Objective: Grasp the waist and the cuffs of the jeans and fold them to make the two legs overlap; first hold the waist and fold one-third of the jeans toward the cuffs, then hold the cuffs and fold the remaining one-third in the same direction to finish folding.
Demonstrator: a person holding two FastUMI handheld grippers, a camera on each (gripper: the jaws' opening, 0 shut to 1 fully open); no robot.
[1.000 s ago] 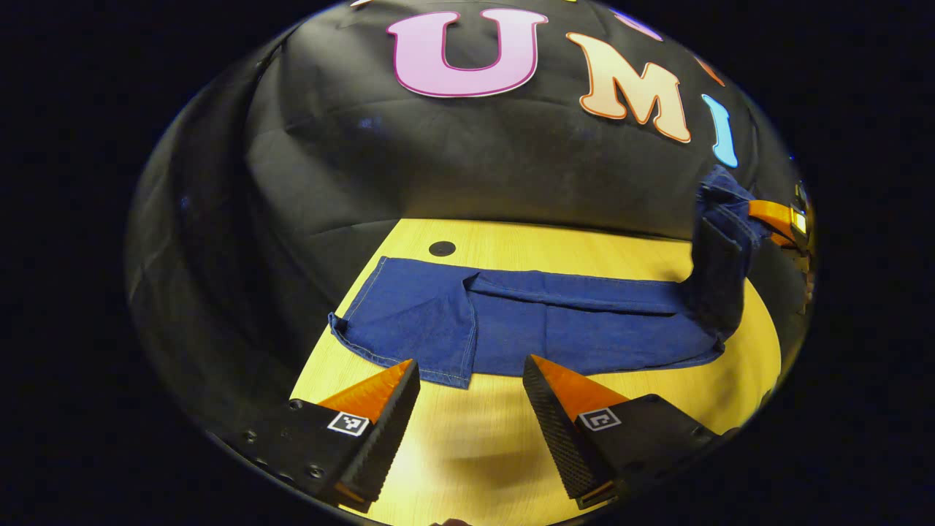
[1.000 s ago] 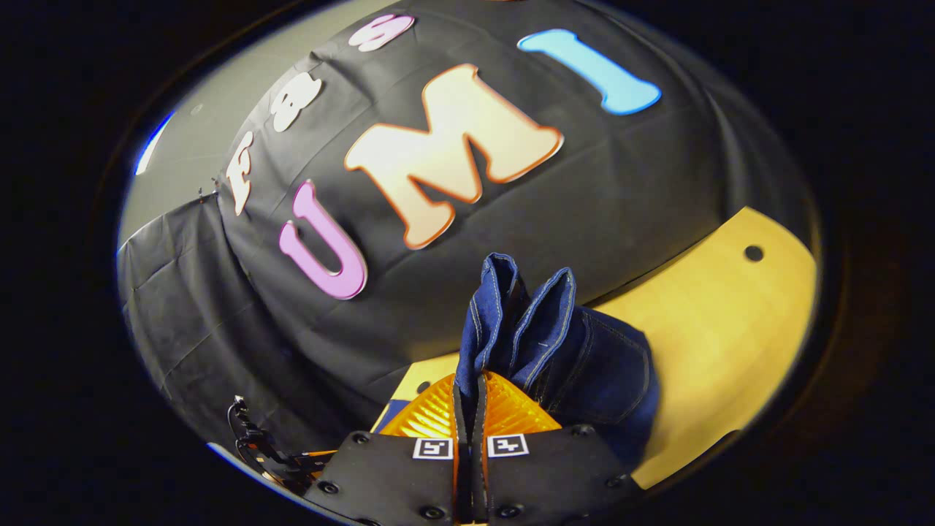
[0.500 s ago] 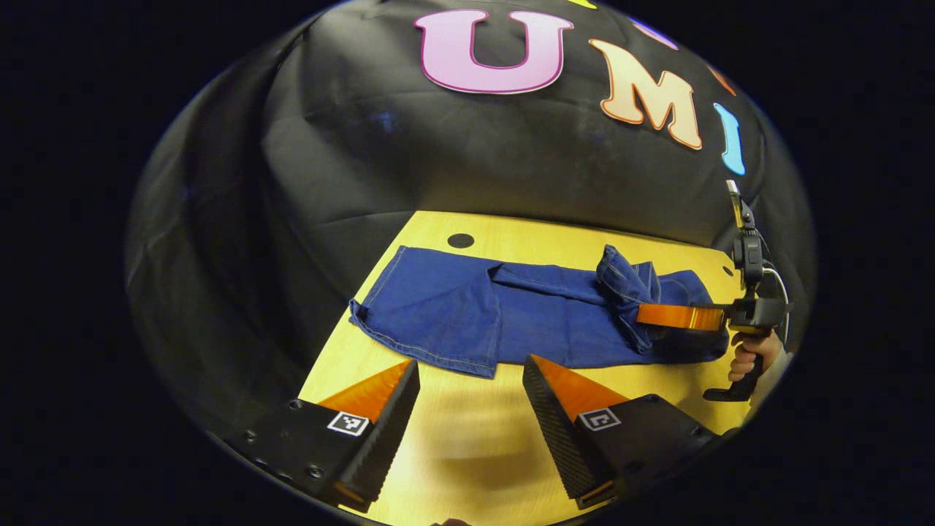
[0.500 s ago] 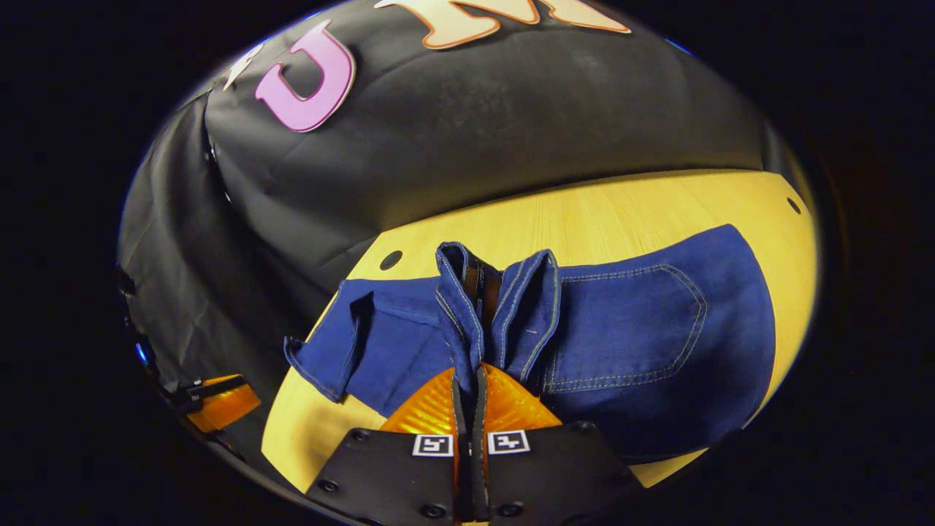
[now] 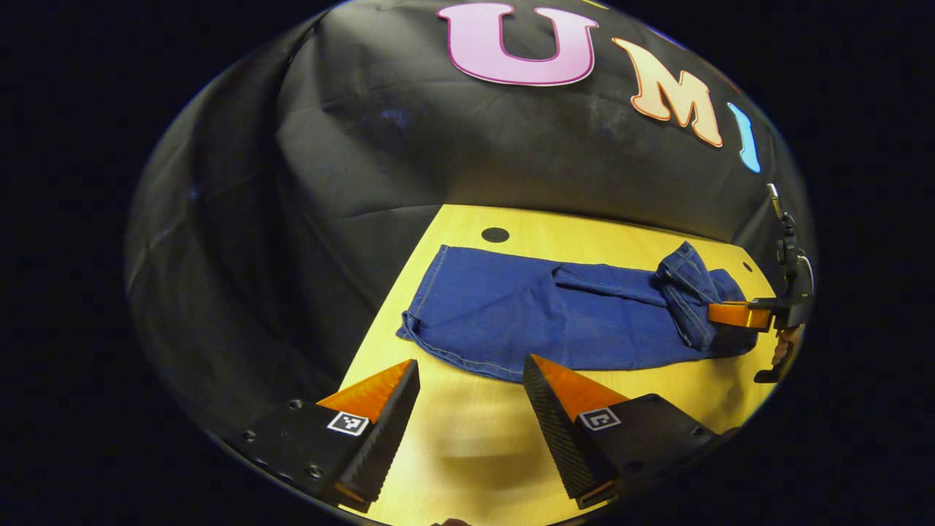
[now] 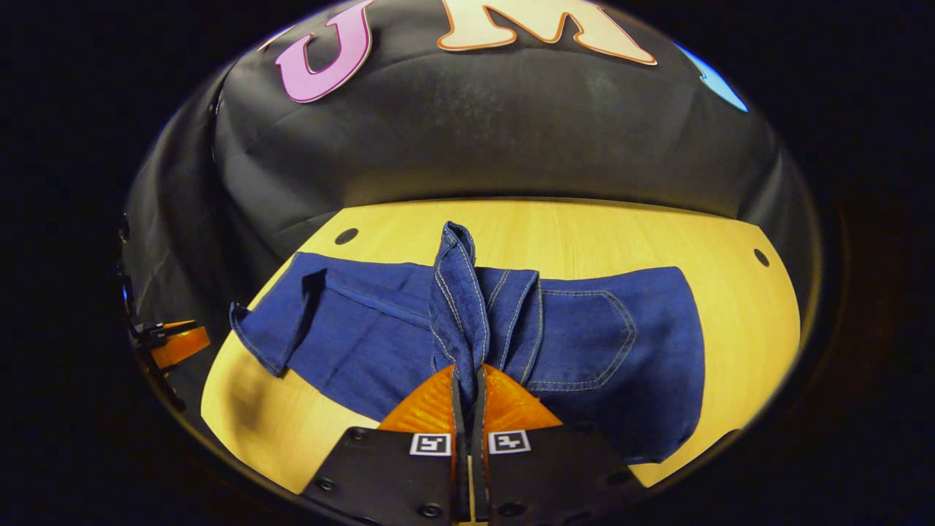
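In the right gripper view, nearest the lens, the right gripper point(image 6: 468, 380) has its two fingers pressed together on a bunched ridge of the waistband point(image 6: 459, 292) of the jeans point(image 6: 621, 351), which stands up from between the tips. Beyond the waistband, the back pocket point(image 6: 584, 336) lies flat on the wooden table point(image 6: 584, 226), and the legs stretch away from the waistband toward the cuffs point(image 6: 252, 332).

In the left gripper view, the left gripper point(image 5: 471, 387) hovers above bare table on the near side of the cuffs, fingers spread wide and holding nothing. Past it the jeans point(image 5: 526, 314) lie lengthwise with the legs overlapped, cuffs point(image 5: 413, 329) nearest this gripper. At the end farthest from the cuffs, the pinched waistband point(image 5: 687, 292) is raised.

By my reading, the leg-overlap step is done and the waist fold is in hand: the waist is gripped but not yet laid over. Next, the waistband should be carried toward the cuffs, about a third of the length, set down flat and released. The left gripper would then need to close on the cuffs.
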